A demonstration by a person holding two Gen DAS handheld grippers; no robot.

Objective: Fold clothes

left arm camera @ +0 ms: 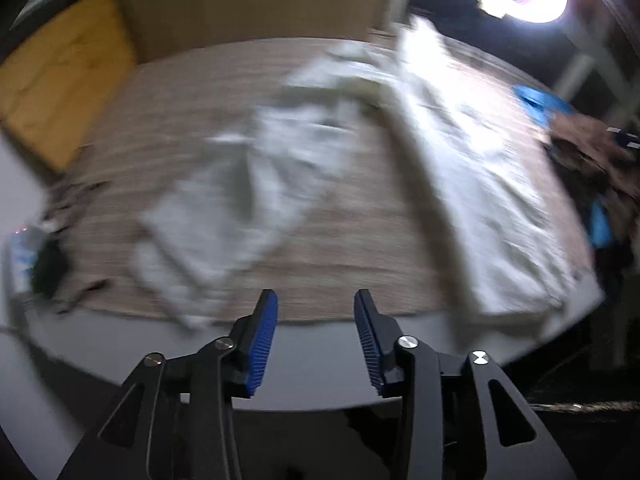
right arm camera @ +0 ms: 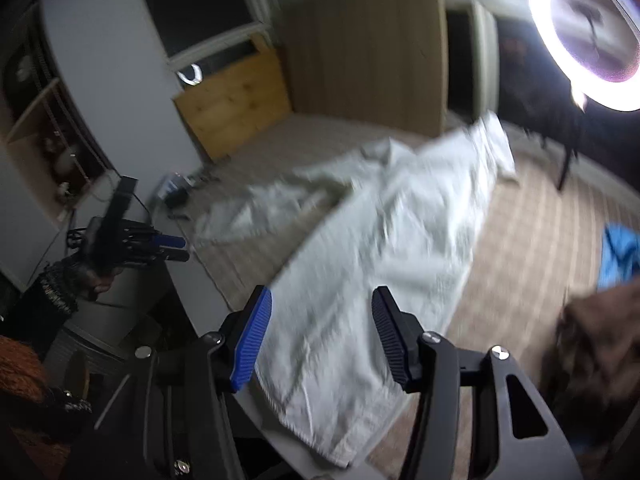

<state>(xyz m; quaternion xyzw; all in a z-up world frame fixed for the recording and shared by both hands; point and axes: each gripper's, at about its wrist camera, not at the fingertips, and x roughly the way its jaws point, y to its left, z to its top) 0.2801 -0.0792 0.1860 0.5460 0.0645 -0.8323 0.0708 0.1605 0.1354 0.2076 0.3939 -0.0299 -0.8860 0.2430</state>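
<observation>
A white garment (left arm camera: 480,184) lies spread on the striped beige table cover (left arm camera: 160,128), one long part running from the far right to the near edge. A crumpled part (left arm camera: 240,208) lies to its left. My left gripper (left arm camera: 316,296) hovers above the table's near edge, jaws open with nothing between them. In the right wrist view the same garment (right arm camera: 380,240) stretches away from the near table edge. My right gripper (right arm camera: 322,294) hangs above its near end, open, with its pads clear of the cloth. The left gripper (right arm camera: 182,249) shows at the left of that view, held by a hand in a dark sleeve.
A blue cloth (right arm camera: 620,256) and a brown garment pile (right arm camera: 600,340) lie at the table's right. A bright ring lamp (right arm camera: 588,32) stands beyond. A yellow wooden panel (right arm camera: 236,100) and a tall wooden cabinet (right arm camera: 360,52) stand at the back. Small dark items (right arm camera: 176,192) sit at the table's left edge.
</observation>
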